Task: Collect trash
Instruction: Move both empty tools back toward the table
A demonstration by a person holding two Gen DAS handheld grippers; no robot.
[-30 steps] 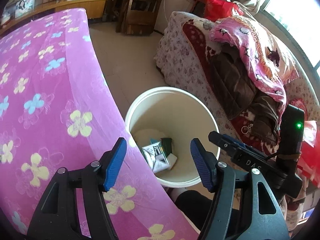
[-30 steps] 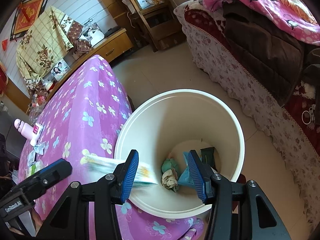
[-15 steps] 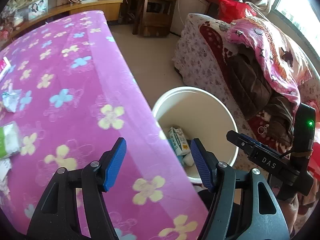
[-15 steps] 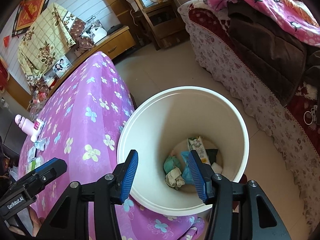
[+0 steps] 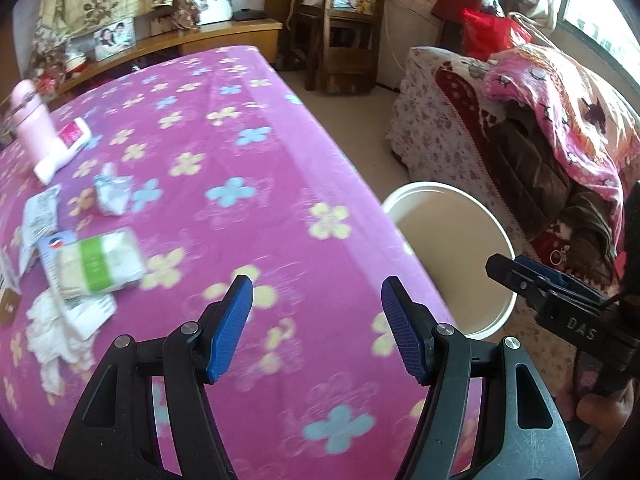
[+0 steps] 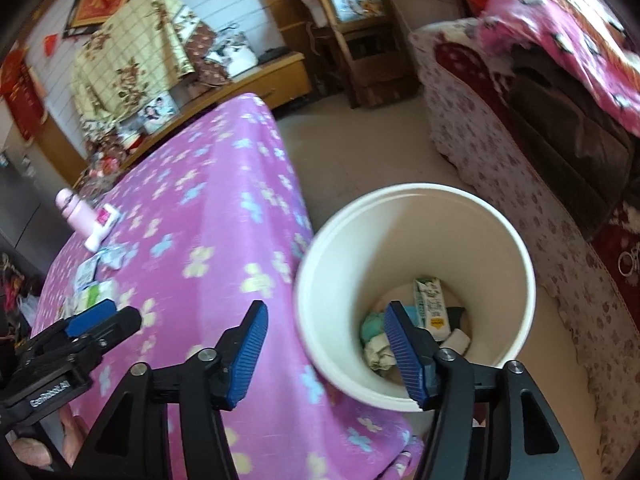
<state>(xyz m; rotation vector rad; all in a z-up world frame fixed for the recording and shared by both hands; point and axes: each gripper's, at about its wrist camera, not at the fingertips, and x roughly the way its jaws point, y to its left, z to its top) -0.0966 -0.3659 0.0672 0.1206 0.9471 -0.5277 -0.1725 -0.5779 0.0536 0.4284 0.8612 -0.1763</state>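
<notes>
Purple flowered bench [image 5: 248, 152] carried wrappers at left of frame. Left gripper [image 5: 316, 328] was released, empty. Right gripper [image 6: 324, 350], jaws just opened, hung empty beside the white bin [image 6: 516, 248].

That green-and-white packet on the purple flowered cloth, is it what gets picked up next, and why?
Probably yes: the left hand-held gripper is open and empty over the purple flowered cloth, and the green-and-white packet is the nearest litter, so moving left towards it seems sensible.

Bare tablecloth [image 5: 280, 168] beside bucket [image 5: 496, 232]
</notes>
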